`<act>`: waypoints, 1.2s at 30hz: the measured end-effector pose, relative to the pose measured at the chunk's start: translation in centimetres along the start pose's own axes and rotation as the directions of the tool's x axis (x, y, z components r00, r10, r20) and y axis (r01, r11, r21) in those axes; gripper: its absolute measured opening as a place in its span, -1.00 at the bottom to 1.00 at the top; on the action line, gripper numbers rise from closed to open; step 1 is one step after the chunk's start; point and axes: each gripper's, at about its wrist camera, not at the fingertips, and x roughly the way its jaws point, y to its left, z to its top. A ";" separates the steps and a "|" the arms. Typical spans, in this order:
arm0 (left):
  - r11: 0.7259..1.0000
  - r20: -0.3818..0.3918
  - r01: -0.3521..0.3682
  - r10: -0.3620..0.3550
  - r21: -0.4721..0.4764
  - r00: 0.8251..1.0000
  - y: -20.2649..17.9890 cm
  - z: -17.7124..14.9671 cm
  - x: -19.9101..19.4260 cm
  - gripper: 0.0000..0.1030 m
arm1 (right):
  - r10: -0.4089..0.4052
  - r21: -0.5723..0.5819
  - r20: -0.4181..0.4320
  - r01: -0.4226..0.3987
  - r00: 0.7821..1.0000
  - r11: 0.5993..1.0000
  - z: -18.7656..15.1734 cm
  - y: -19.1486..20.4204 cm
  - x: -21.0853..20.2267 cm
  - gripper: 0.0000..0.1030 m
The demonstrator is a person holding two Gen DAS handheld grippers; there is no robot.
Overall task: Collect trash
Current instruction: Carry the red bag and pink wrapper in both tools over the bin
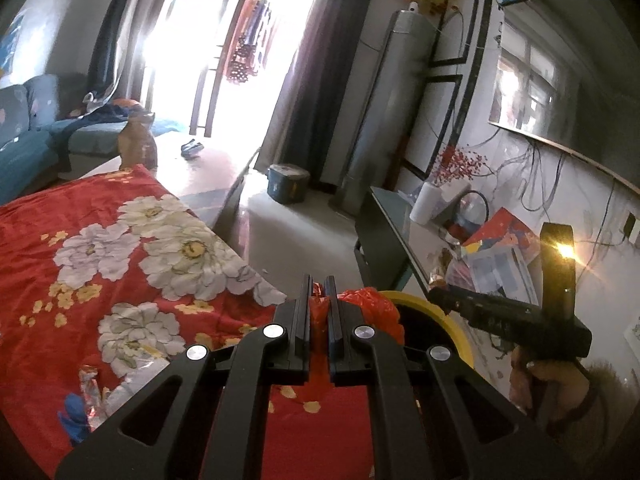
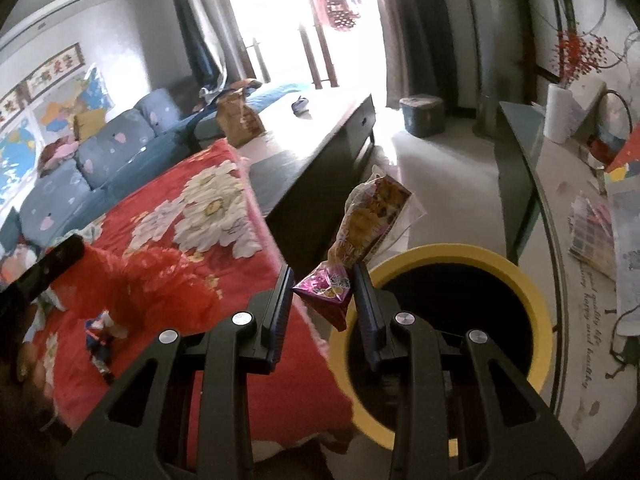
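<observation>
My left gripper (image 1: 319, 292) is shut on a red plastic bag (image 1: 370, 306), held over the edge of the red flowered blanket (image 1: 120, 248), next to the yellow-rimmed bin (image 1: 448, 316). The same red bag shows in the right wrist view (image 2: 140, 280). My right gripper (image 2: 322, 280) is open; a pink and orange snack wrapper (image 2: 360, 232) stands between its fingers, leaning on the right finger, at the left rim of the yellow bin (image 2: 460, 256). Small wrappers lie on the blanket in both views (image 1: 86, 396) (image 2: 100, 340).
A dark coffee table (image 2: 320, 148) with a brown paper bag (image 2: 240, 120) stands beyond the blanket. A blue sofa (image 2: 100, 152) is at left. A TV stand (image 2: 560, 200) with papers is at right. A grey stool (image 2: 420, 116) stands on the floor.
</observation>
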 end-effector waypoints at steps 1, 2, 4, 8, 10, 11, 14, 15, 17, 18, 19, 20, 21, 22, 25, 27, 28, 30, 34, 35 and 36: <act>1.000 -0.003 0.004 -0.004 0.005 1.000 -0.3 -0.1 0.2 -0.89 | -0.005 0.004 0.001 0.005 1.000 1.000 0.1 -0.3 0.0 -0.52; 1.000 -0.006 0.006 -0.006 0.009 1.000 -0.5 -0.1 0.4 -0.89 | -0.011 0.009 0.003 0.011 1.000 1.000 0.1 -0.7 -0.1 -0.52; 1.000 -0.011 0.010 -0.010 0.017 1.000 -0.9 -0.3 0.8 -0.89 | -0.020 0.018 0.007 0.020 1.000 1.000 0.0 -1.2 -0.2 -0.52; 0.999 -0.021 0.020 -0.019 0.029 1.000 -1.6 -0.5 1.4 -0.89 | -0.036 0.036 0.010 0.036 0.999 0.999 0.1 -2.3 -0.3 -0.52; 0.999 -0.026 0.025 -0.024 0.036 0.999 -2.0 -0.6 1.8 -0.89 | -0.042 0.046 0.010 0.041 0.999 0.998 0.0 -2.8 -0.4 -0.52; 0.999 -0.028 0.027 -0.026 0.040 0.999 -2.2 -0.6 1.9 -0.89 | -0.045 0.050 0.010 0.044 0.999 0.998 -0.1 -3.0 -0.4 -0.52; 0.998 -0.035 0.033 -0.032 0.051 0.999 -2.8 -0.7 2.3 -0.89 | -0.049 0.062 0.008 0.049 0.999 0.997 -0.2 -3.8 -0.4 -0.52; 0.998 -0.037 0.036 -0.034 0.056 0.999 -3.0 -0.7 2.5 -0.89 | -0.051 0.065 0.007 0.050 0.999 0.997 -0.2 -3.9 -0.4 -0.52; 0.997 -0.042 0.041 -0.038 0.068 0.998 -3.5 -0.8 2.8 -0.89 | -0.054 0.070 0.005 0.054 0.999 0.996 -0.3 -4.3 -0.4 -0.52; 0.996 -0.046 0.044 -0.040 0.072 0.998 -3.7 -0.9 3.0 -0.89 | -0.055 0.072 0.004 0.055 0.998 0.996 -0.2 -4.4 -0.4 -0.52; 0.996 -0.049 0.046 -0.042 0.075 0.998 -4.0 -0.9 3.1 -0.89 | -0.055 0.075 0.002 0.055 0.998 0.996 -0.3 -4.7 -0.4 -0.52; 0.996 -0.051 0.047 -0.043 0.078 0.998 -4.1 -0.9 3.3 -0.89 | -0.056 0.077 0.000 0.055 0.998 0.996 -0.3 -4.8 -0.4 -0.52; 0.995 -0.055 0.050 -0.045 0.082 0.997 -4.4 -1.0 3.5 -0.89 | -0.058 0.079 -0.001 0.058 0.998 0.995 -0.3 -5.0 -0.4 -0.52; 0.995 -0.058 0.052 -0.047 0.084 0.997 -4.5 -1.0 3.7 -0.89 | -0.059 0.081 -0.004 0.060 0.998 0.995 -0.4 -5.2 -0.3 -0.52; 0.994 -0.065 0.059 -0.053 0.092 0.996 -5.0 -1.2 4.2 -0.89 | -0.062 0.088 -0.012 0.062 0.998 0.994 -0.5 -5.7 -0.2 -0.52; 0.993 -0.070 0.062 -0.055 0.100 0.996 -5.5 -1.3 4.6 -0.89 | -0.063 0.092 -0.017 0.065 0.998 0.994 -0.5 -6.1 -0.1 -0.52; 0.993 -0.072 0.065 -0.058 0.102 0.996 -5.6 -1.3 4.7 -0.89 | -0.065 0.095 -0.018 0.067 0.998 0.993 -0.6 -6.2 -0.1 -0.52; 0.992 -0.079 0.069 -0.061 0.108 0.995 -6.0 -1.5 5.1 -0.89 | -0.065 0.099 -0.021 0.067 0.998 0.993 -0.6 -6.5 0.0 -0.52; 0.990 -0.092 0.078 -0.067 0.119 0.993 -6.7 -1.8 5.8 -0.89 | -0.066 0.109 -0.028 0.069 0.997 0.992 -0.7 -7.0 0.1 -0.52; 0.989 -0.096 0.079 -0.068 0.122 0.993 -6.9 -1.9 6.0 -0.89 | -0.068 0.110 -0.031 0.071 0.997 0.991 -0.8 -7.1 0.2 -0.52; 0.989 -0.100 0.082 -0.070 0.125 0.993 -7.1 -2.0 6.3 -0.89 | -0.069 0.112 -0.032 0.072 0.997 0.991 -0.9 -7.2 0.2 -0.51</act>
